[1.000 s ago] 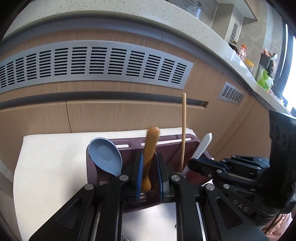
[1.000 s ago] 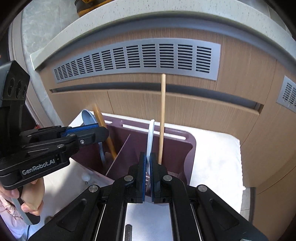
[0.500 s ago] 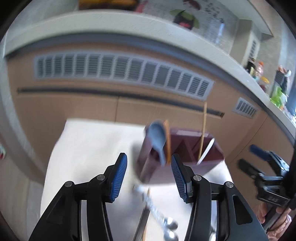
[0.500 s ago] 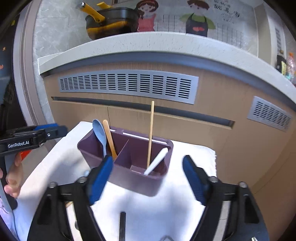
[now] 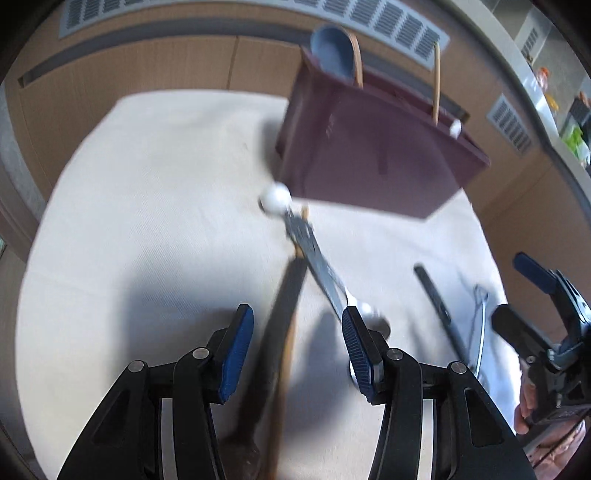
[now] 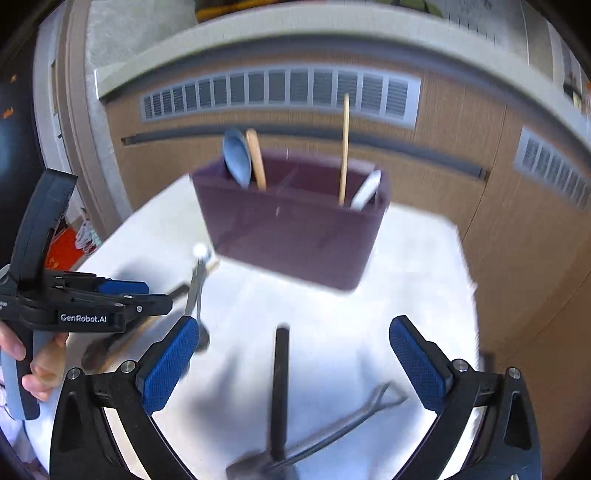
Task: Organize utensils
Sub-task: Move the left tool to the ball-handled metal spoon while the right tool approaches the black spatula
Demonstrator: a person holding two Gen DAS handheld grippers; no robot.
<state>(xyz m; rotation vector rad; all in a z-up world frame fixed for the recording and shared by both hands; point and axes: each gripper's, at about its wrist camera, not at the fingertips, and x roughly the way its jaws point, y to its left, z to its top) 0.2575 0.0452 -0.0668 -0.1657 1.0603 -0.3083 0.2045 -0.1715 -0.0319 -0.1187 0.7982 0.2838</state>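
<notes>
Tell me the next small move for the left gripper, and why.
Probably lower the left gripper a little and shut its jaws on the dark-handled utensil lying on the white cloth. The jaws stand open and empty with that handle running between them, and the purple holder already has a blue spoon and others standing in it.

A white cloth [image 6: 406, 266] covers the near surface. Beyond it stands a wood-panelled cabinet front [image 6: 461, 133] with a grey slatted vent [image 6: 280, 92] and a second vent [image 6: 554, 166] to the right. A pale speckled counter [image 6: 295, 26] runs above, far back.
</notes>
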